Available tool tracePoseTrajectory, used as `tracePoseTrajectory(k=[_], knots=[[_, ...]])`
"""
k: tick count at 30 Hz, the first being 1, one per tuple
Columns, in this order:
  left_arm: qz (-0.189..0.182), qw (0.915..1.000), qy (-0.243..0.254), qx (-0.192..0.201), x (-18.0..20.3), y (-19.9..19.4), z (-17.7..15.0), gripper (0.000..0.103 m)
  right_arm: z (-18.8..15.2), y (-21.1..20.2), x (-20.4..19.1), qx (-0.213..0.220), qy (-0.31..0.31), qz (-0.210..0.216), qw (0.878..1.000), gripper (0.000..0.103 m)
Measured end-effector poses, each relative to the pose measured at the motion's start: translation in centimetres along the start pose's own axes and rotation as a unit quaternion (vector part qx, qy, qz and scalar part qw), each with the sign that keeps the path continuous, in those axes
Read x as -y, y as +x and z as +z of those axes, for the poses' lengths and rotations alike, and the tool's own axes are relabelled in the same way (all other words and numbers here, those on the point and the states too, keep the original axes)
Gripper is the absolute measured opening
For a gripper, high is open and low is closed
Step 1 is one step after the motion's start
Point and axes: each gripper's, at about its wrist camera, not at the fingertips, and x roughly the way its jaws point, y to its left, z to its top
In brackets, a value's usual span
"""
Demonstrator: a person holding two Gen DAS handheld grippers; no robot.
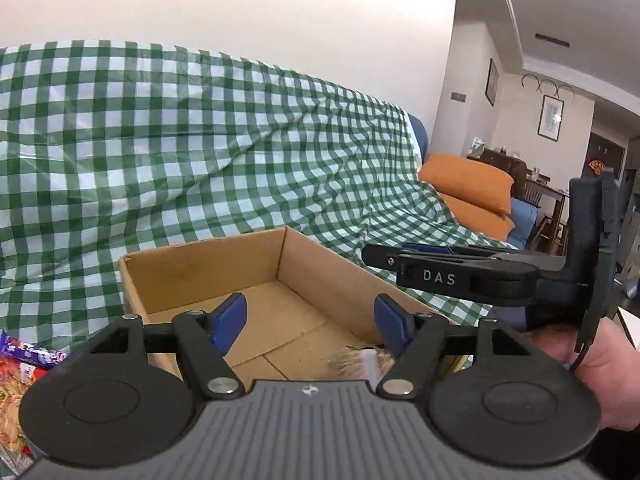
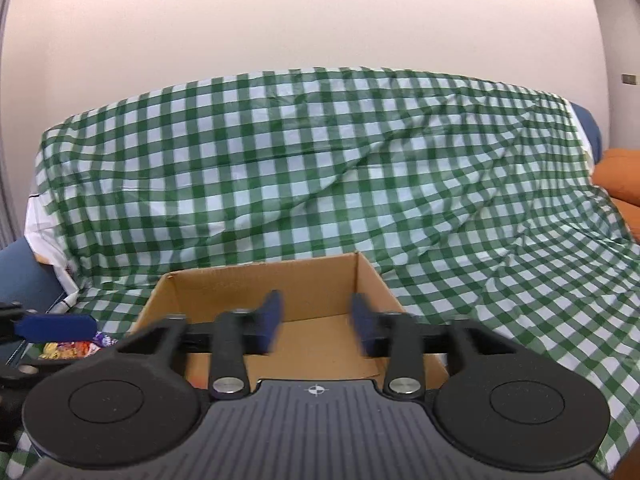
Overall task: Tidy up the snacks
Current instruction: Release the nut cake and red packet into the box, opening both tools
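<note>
- the open brown cardboard box (image 1: 256, 280) sits on the green-and-white checked cloth (image 1: 200, 152) draped over the sofa; take it as your landmark.
- your left claw (image 1: 310, 322) hangs over the box's near edge, its blue pads (image 1: 230, 318) spread wide with nothing between them.
- your right claw (image 2: 316, 320) also hangs over the near edge of the box (image 2: 320, 280), pads apart and holding nothing; its tips look blurred.
- from the left wrist view, the right claw (image 1: 404, 254) reaches in sideways just right of the box.
- a fuzzy brown-and-white thing (image 1: 362, 358) lies inside the box at its near right; you cannot tell what it is.
- colourful snack packets (image 1: 20, 384) lie on the cloth just left of the box, also seen from the right wrist view (image 2: 76, 348).
- orange cushions (image 1: 472, 188) sit well to the right of the box.
</note>
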Motion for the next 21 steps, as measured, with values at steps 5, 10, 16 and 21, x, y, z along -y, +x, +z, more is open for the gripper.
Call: tracePoseTrajectory(k=[5, 10, 16, 21], knots=[[0.041, 0.9988, -0.017, 0.021, -2.2, -2.1, 0.3, 0.075, -0.1, 0.2, -0.7, -0.002, -0.005, 0.003, 1.000, 0.052], [0.157, 0.9843, -0.059, 0.055, -6.3, -5.7, 1.0, 0.075, -0.4, 0.2, -2.0, 0.000, -0.020, 0.017, 1.000, 0.052], [0.479, 0.8759, -0.018, 0.055, -11.3, -10.7, 1.0, 0.075, -0.9, 0.0, -4.1, 0.004, -0.050, 0.036, 0.998, 0.052], [0.647, 0.7595, -0.029, 0.062, -16.3, -15.9, 1.2, 0.075, -1.3, -0.3, -5.8, 0.005, -0.071, 0.056, 0.996, 0.052]])
